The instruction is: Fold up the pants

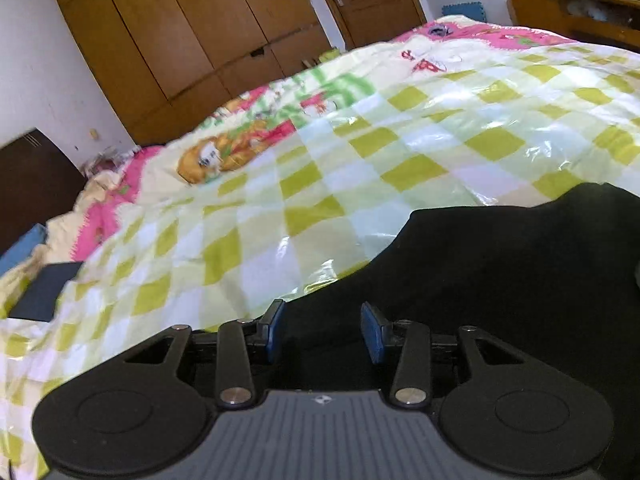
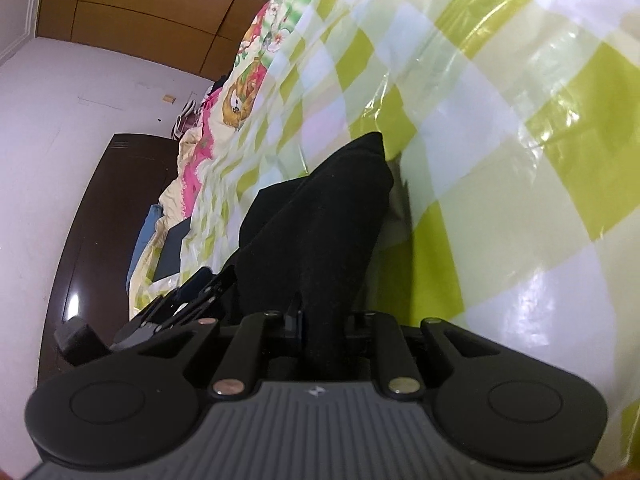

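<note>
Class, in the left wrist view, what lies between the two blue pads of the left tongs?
Black pants fabric shows in the gap of the left tongs; the blue pads stand apart, not pressing it.

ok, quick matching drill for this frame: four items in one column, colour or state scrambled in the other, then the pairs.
Items:
1. left gripper
2. right gripper
3. pants
4. wardrobe

States:
A. brown wood
B. black, lying on the checked bed cover
C. fingers apart, pressing on nothing
D. fingers closed on black fabric

Pairs: 1-C, 2-D, 3-B, 4-A
</note>
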### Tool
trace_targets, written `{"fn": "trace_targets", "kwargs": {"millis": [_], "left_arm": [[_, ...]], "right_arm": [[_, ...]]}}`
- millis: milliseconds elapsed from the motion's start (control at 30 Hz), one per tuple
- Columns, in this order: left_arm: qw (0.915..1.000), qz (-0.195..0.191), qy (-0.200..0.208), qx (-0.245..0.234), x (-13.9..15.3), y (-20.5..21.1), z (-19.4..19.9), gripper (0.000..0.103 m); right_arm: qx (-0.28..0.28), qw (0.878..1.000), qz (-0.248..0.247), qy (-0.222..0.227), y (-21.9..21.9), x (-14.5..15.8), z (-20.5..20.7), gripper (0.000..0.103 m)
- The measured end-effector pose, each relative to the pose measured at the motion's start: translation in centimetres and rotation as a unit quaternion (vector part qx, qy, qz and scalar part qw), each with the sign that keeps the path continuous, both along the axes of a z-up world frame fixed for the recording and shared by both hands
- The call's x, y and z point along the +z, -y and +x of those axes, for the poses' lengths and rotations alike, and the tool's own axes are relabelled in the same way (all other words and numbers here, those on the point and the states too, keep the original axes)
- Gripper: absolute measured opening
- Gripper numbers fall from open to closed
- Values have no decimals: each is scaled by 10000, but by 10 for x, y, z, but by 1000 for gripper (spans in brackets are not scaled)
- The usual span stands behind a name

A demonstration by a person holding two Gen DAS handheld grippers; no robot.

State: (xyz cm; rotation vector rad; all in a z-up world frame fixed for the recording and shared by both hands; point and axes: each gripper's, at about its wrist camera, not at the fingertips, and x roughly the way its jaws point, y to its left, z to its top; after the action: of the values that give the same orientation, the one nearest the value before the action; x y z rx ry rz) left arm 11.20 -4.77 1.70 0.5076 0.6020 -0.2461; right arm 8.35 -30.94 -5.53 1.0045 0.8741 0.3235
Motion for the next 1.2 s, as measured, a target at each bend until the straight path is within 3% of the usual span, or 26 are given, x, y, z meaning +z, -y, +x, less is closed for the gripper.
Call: {"fn": "trace_targets", "kwargs": {"millis": [167, 233, 400, 667, 967, 1200], "left_arm": [[9994, 138, -282, -171, -16, -9, -32, 55], [9991, 273, -212, -224, -20, -10, -46, 55], [9989, 48, -320, -329, -11, -27, -81, 55], [9980, -376, -297, -404, -12, -52, -113, 55], [9898, -1342, -448, -195, 0, -85, -112, 56], [9778, -2053, -323, 264, 13, -143, -122, 56]], "right_arm": [[-12, 10000, 37, -39, 4, -3, -2, 17], [-42, 10000, -34, -27, 1, 0, -4, 17], [-175, 9998, -133, 33, -8, 13, -8, 16], [-132, 9981, -467, 390, -40, 75, -7, 15], [446, 9890, -1243, 665, -155, 154, 34, 16], [997, 9769, -1874, 246, -267, 145, 84, 16]]}}
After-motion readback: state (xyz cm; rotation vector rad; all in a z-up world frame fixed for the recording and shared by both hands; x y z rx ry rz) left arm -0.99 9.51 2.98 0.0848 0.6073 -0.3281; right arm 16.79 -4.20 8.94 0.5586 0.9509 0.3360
